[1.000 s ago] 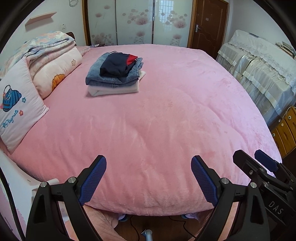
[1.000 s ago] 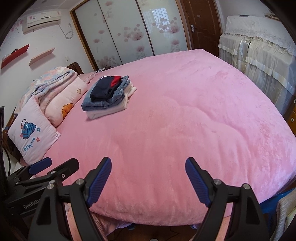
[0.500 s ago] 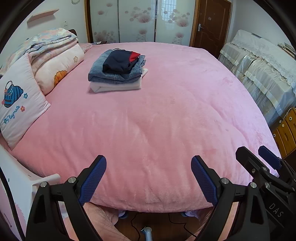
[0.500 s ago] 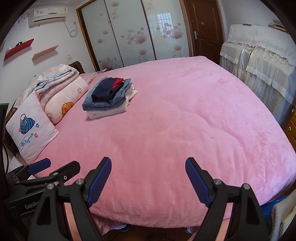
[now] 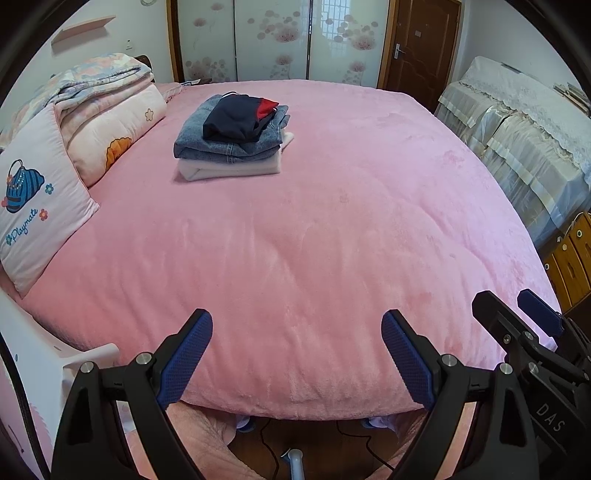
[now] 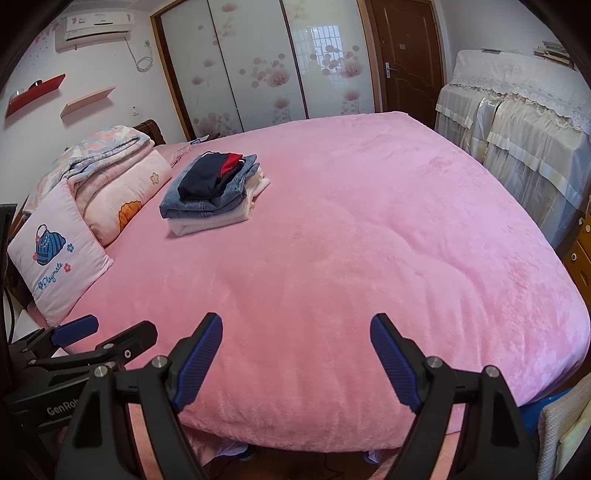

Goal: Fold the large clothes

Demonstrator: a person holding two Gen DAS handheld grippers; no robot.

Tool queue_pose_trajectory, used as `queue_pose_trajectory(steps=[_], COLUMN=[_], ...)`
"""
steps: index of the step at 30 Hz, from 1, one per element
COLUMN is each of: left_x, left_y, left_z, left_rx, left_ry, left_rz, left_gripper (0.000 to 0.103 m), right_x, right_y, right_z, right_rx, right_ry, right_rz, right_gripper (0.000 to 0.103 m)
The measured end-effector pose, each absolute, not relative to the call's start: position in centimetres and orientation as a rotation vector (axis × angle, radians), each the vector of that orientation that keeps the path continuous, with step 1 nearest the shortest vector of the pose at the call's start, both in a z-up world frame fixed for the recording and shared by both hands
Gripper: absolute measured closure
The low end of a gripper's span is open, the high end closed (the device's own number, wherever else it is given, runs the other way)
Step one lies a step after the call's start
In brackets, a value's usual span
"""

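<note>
Folded clothes stack (image 5: pixel 232 142) sits at 11 o'clock on the pink bedspread (image 5: pixel 314 258), soft, floppy and light, best pinched at hems or corners, while left gripper (image 5: pixel 295 354) and right gripper (image 6: pixel 295 354) hover near the bed's edge, jaws spread, empty.

Black hand-held gripper (image 5: pixel 296 350) frames; blue ribbed pads (image 5: pixel 184 360); silver screws (image 5: pixel 144 358)

A home bedroom: wide bed under a plush pink blanket (image 6: pixel 369 258), embroidered pink pillow (image 6: pixel 59 266) and folded floral quilts (image 6: pixel 110 166) at its head, sliding frosted wardrobe doors with flower prints (image 6: pixel 266 66) beyond it, white wall air conditioner (image 6: pixel 94 29) above.
</note>
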State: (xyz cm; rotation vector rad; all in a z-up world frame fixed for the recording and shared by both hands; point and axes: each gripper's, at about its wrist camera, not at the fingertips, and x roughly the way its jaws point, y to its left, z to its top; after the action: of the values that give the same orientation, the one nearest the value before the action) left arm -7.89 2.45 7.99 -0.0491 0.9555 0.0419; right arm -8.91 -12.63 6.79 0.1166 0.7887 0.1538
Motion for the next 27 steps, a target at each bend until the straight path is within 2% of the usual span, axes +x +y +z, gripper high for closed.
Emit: queue_pose_trajectory(steps=[27], left_x=[-7.67], left_y=[2.22], left_z=[7.82], left_rx=[-0.037], left_ry=[0.964], left_rz=[0.034], left_gripper=[0.011], right_x=[-8.94], right_y=[-12.66], right_z=[6.71], right_rx=[0.111], right_ry=[0.793], right_rz=[0.147], right_gripper=[0.02])
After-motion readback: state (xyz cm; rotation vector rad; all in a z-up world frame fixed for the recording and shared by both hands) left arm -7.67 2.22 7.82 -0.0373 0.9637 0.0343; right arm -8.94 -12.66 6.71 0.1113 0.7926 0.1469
